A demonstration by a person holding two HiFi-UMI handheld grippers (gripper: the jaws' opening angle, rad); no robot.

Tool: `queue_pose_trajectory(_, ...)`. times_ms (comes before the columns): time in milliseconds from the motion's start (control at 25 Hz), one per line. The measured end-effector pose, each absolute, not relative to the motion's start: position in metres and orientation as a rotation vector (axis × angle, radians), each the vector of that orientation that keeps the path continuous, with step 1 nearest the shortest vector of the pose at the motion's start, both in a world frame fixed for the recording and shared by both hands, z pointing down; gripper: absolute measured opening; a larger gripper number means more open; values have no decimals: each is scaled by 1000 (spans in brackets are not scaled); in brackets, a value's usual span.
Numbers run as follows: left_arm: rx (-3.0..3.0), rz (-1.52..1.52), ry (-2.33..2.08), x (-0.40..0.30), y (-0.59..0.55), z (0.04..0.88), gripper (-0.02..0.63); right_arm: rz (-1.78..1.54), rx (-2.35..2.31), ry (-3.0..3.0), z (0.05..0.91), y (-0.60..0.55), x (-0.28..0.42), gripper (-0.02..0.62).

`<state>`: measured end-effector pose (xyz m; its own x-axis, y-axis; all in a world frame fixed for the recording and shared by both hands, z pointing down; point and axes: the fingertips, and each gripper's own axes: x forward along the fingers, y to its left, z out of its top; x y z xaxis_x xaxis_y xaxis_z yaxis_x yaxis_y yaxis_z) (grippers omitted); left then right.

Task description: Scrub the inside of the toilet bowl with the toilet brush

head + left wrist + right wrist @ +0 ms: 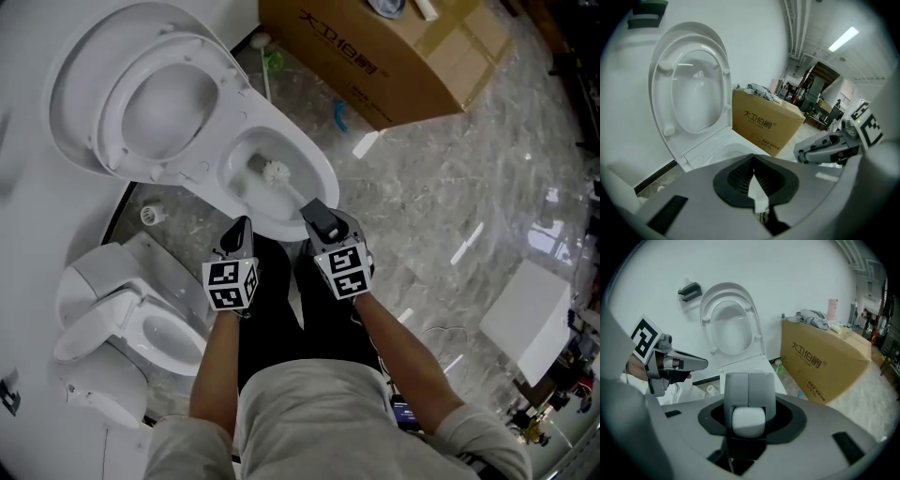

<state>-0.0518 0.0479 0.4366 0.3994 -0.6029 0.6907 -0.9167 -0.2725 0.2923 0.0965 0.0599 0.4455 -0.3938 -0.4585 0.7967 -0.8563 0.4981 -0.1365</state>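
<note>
A white toilet (309, 164) stands with its lid and seat (141, 94) raised. The round white head of the toilet brush (277, 172) sits down inside the bowl, and its handle slants back to my right gripper (315, 210), which is shut on it. In the right gripper view the handle's white end (748, 421) is held between the grey fingers (740, 390). My left gripper (243, 226) hovers over the bowl's near rim, left of the right one, shut and holding nothing. The left gripper view shows its jaws meeting in a V (753, 180), with the raised lid (693, 89) beyond.
A large cardboard box (394, 56) stands right of the toilet, with a second brush with a green part (270, 58) and a blue item (339, 117) on the marble floor beside it. A smaller white toilet (131, 328) is at lower left, a white box (525, 319) at right.
</note>
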Motion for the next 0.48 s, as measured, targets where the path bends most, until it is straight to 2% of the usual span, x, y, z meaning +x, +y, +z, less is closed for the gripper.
queue_pose_trajectory(480,2052,499,-1504,-31,92,317,9,640,1145,-2220,333,96,137,164)
